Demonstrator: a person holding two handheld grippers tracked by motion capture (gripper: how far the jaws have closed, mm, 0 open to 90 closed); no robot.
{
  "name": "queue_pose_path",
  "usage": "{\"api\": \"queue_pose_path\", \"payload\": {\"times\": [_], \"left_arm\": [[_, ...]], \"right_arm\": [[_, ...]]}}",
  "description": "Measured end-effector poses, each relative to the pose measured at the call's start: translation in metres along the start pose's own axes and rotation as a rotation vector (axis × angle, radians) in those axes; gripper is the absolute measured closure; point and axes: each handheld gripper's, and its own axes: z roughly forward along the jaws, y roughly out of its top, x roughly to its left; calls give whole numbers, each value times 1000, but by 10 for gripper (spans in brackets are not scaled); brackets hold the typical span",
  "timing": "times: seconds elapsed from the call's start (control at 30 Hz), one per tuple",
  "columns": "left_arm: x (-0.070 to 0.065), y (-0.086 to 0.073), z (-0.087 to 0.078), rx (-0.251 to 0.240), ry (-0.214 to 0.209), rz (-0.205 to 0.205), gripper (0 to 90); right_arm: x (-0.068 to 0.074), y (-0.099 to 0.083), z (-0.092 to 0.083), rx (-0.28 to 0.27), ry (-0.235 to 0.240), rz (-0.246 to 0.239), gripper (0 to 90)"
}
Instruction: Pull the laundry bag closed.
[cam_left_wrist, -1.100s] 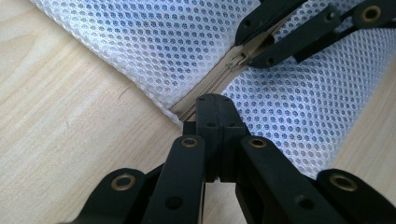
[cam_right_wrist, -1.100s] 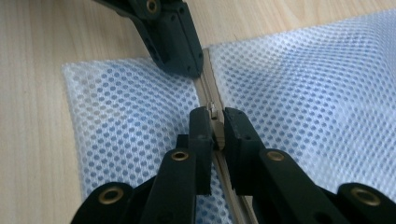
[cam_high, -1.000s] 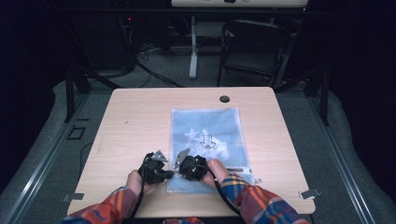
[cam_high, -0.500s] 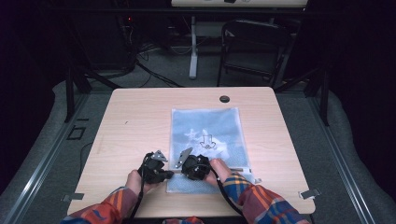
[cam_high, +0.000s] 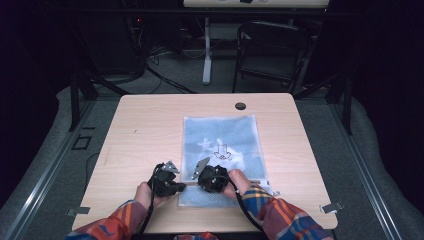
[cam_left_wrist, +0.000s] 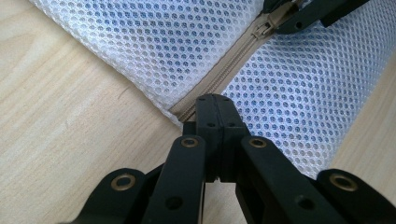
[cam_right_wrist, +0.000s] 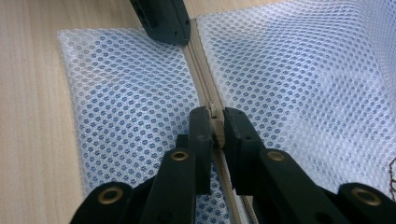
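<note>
Slippage threatened: with the right hand-held gripper (cam_right_wrist: 215, 125) clamping the beige zipper pull (cam_right_wrist: 216, 122) and the left hand-held gripper (cam_left_wrist: 215, 103) pinching the white mesh pouch's (cam_left_wrist: 177, 46) zipper end beside it, a skewed tug could jam the teeth.

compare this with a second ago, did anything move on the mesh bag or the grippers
Nothing visibly changed. The left gripper stays shut on the zipper end at the corner of the mesh bag, the right gripper stays clamped on the zipper pull, and the bag lies flat on the table as before.
</note>
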Motion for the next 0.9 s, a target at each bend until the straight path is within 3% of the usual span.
{"api": "queue_pose_path", "payload": {"times": [0.9], "left_arm": [[0, 0, 0, -2, 0, -2, 900]], "right_arm": [[-2, -9, -7, 10, -7, 11, 819]]}}
